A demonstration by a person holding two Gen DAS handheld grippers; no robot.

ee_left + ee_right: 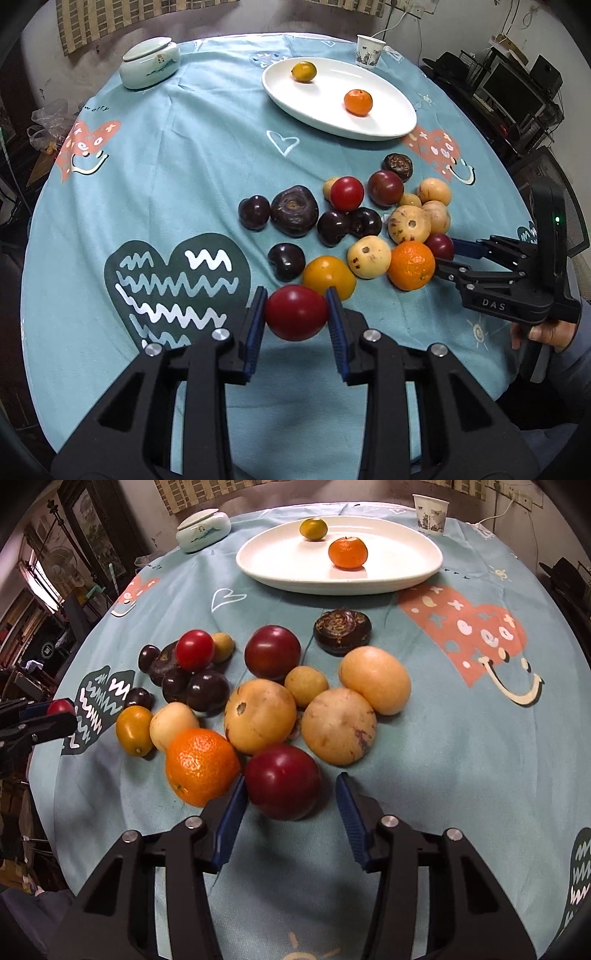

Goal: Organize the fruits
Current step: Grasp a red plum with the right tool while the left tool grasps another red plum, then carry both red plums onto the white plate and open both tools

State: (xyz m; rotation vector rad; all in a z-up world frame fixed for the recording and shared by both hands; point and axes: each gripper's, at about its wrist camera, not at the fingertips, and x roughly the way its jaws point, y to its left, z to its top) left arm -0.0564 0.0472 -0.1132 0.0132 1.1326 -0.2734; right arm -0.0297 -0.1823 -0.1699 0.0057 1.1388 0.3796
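Observation:
My left gripper is shut on a round red fruit at the near side of the fruit pile; the right wrist view shows that red fruit at far left. My right gripper stands open around a dark red plum. Its left pad is close to the plum and a gap remains on the right. An orange lies just left of it. The white oval plate holds a yellow-green citrus and a small orange.
Several dark, red and tan fruits are clustered on the blue tablecloth between the grippers and the plate. A lidded ceramic jar and a paper cup stand at the back. A hand holds the right gripper near the table's edge.

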